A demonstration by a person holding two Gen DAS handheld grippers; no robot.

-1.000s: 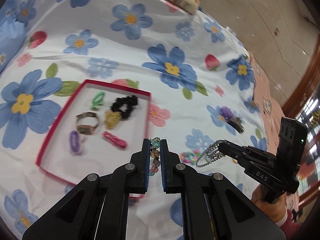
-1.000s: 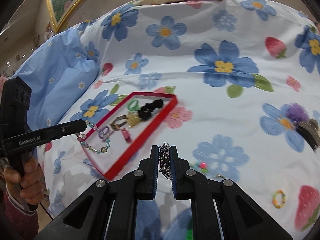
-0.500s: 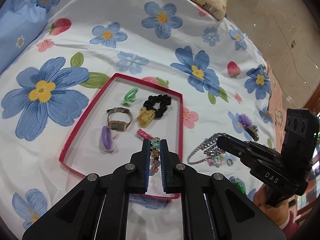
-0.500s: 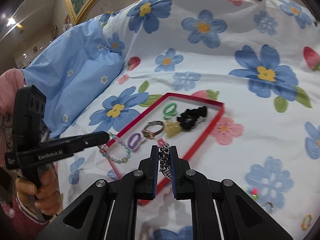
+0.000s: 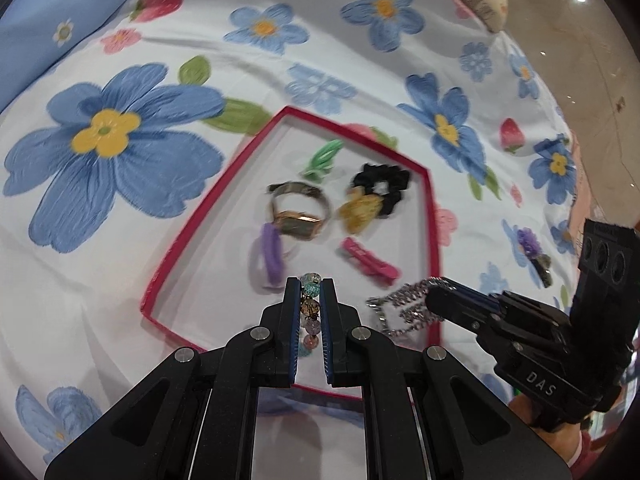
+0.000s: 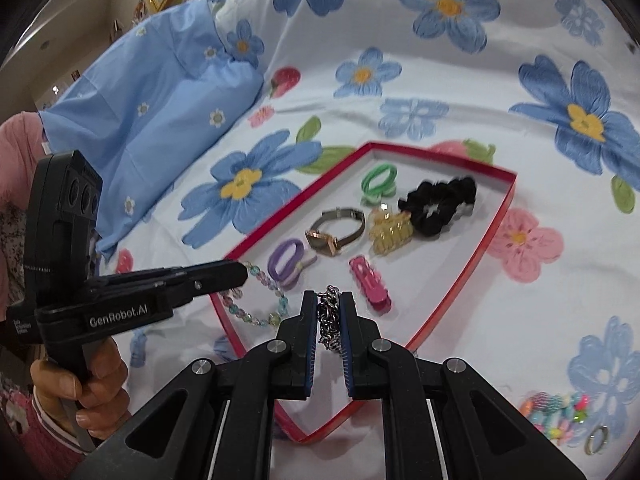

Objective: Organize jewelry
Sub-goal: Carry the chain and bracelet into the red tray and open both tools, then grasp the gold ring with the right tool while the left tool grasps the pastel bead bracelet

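Left gripper pinches beads, right gripper pinches chain, both over the tray's near edge for dropping in

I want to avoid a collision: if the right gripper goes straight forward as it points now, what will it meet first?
Probably the pink hair clip, lying inside the red tray just past the right gripper, which is shut on the silver chain. Depth is unclear; it might pass above.

Bare tray floor beside pink clip
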